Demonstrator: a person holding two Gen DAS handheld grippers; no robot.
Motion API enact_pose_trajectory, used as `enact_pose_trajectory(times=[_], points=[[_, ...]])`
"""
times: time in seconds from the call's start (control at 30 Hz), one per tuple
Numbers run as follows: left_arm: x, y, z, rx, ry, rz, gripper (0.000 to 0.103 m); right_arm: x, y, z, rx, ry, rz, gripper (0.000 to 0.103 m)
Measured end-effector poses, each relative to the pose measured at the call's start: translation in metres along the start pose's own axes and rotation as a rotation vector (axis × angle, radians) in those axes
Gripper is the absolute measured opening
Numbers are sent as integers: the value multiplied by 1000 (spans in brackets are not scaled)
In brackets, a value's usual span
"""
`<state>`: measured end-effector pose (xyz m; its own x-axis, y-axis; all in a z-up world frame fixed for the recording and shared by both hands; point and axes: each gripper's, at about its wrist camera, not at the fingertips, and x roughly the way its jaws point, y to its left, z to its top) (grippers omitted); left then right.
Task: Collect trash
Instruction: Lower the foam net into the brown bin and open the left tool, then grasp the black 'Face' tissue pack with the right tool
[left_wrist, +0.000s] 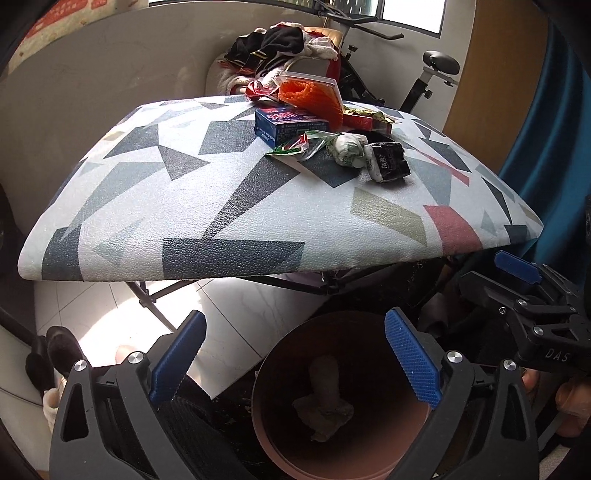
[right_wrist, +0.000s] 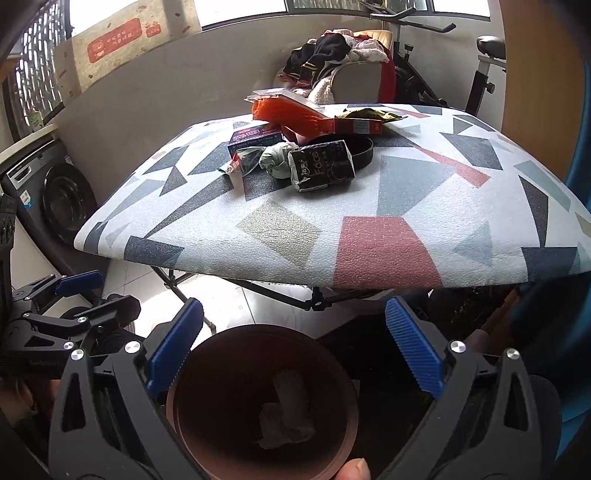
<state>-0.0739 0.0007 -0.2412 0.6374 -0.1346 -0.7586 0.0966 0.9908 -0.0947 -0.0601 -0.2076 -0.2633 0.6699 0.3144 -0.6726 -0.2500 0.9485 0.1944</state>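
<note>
Both grippers, left (left_wrist: 295, 362) and right (right_wrist: 295, 350), hang spread and hold nothing above a brown bin (right_wrist: 347, 424) on the floor. 1 crumpled tissue (left_wrist: 325, 410) lies at the bin's bottom. Beyond stands a patterned table (left_wrist: 184, 206). Trash sits near its far edge: black packet (right_wrist: 321, 166), pale wad (left_wrist: 349, 147) touching it, green wrapper (left_wrist: 295, 146), blue box (left_wrist: 284, 123), orange net (left_wrist: 314, 96) under a clear lid. Clothes (left_wrist: 280, 48) lie piled behind.
</note>
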Motion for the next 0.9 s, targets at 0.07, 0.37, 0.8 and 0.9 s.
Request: enact_pose_trajectory(times=[0.07,0.37,0.8,0.9], points=[[0,5,0,-30,2,-2,97,-5,-3,3,9,-36,-16,97],[-9,22,9,-112,-62,-24,97,-5,-30,38,-3,-130,-26,97],[-12,45,54,-183,-146,-39,97,87,-22,115,-154,20,-15,97],[-7,49,57,-192,-132,-47,97,108,-17,117,-190,59,-32,96]])
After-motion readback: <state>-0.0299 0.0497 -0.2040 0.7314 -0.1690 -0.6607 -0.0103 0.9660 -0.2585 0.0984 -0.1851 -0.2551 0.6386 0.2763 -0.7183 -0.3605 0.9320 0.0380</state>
